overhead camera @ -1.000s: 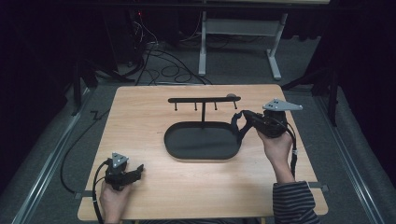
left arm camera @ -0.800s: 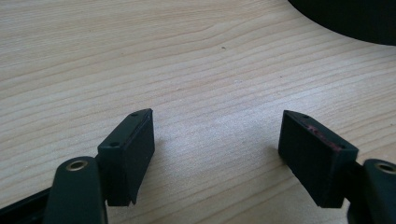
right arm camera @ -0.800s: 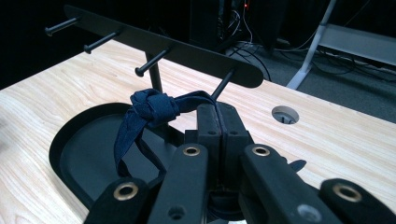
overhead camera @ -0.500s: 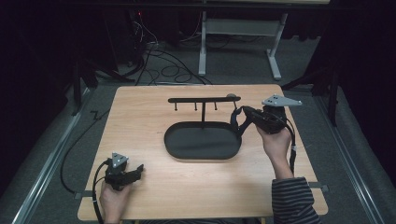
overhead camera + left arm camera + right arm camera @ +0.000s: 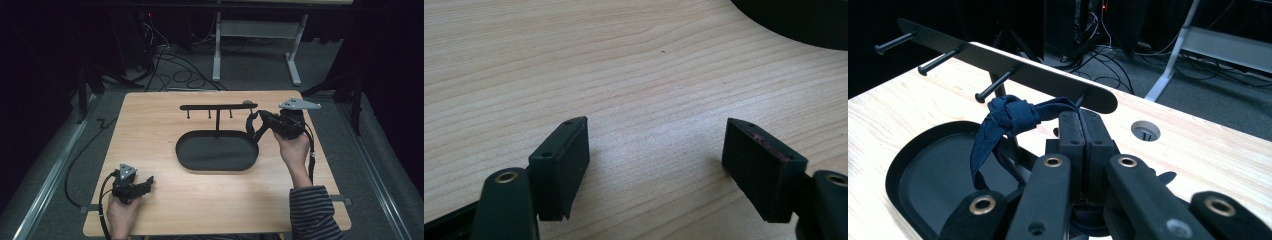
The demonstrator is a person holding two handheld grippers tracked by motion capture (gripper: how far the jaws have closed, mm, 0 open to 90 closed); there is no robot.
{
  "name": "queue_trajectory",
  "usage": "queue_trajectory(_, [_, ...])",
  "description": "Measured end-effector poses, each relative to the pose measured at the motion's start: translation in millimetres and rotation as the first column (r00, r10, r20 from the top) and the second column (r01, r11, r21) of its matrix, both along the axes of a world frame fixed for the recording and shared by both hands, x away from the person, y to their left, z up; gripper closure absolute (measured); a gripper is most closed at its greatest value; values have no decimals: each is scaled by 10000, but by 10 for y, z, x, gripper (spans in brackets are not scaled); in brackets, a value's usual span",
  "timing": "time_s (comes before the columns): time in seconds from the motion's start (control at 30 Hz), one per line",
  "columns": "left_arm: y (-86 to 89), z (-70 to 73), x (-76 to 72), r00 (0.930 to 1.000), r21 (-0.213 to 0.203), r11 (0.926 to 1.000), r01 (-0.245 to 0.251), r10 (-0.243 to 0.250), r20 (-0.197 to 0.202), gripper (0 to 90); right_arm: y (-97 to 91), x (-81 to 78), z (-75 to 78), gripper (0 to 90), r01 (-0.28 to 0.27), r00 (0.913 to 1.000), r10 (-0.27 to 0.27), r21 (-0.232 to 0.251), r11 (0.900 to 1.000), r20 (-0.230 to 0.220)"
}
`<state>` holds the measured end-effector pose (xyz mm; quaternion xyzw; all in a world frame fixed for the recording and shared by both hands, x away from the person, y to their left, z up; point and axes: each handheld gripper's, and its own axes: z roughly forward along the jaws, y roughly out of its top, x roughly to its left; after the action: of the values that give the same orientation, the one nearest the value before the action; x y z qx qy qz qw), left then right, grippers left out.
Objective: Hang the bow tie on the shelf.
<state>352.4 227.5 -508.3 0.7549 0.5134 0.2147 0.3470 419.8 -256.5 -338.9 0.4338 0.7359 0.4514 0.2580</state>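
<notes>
Centrally on the tabletop (image 5: 150, 130) stands a black rack (image 5: 218, 106): an oval tray (image 5: 217, 152) with a thin post rising from its far edge to a flat bar that carries short pegs. In the high view the right gripper (image 5: 254, 126) sits right of centre, at the tray's right end and just below the bar's right tip, held from below by a hand (image 5: 294, 149) with a striped sleeve (image 5: 314, 212). Its fingers (image 5: 1082, 134) are pressed together on a dark blue strap (image 5: 1007, 119). In the right gripper view the strap shows a knot left of the fingers, just below and in front of the bar, and a loop hanging down from the knot over the tray. Whether the strap touches a peg cannot be told.

At the lower left of the high view the left gripper (image 5: 147, 182) lies low over the tabletop near the front edge, well apart from the rack, a hand (image 5: 121, 212) behind it. In the left gripper view its fingers (image 5: 561, 160) stand wide apart with bare wood between them, and the tray's dark rim shows at the upper right of that frame.

A round hole (image 5: 1145, 131) pierces the tabletop beyond the bar's right end. Cables (image 5: 172, 60) lie on the floor behind the tabletop.
</notes>
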Motion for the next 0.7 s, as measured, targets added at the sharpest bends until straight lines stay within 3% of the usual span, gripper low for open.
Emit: queue_trajectory(0.7, [5, 0, 0, 10000, -41, 10000, -1, 1, 4, 275, 51, 165, -55, 900, 527, 9986, -527, -30, 9986, -93])
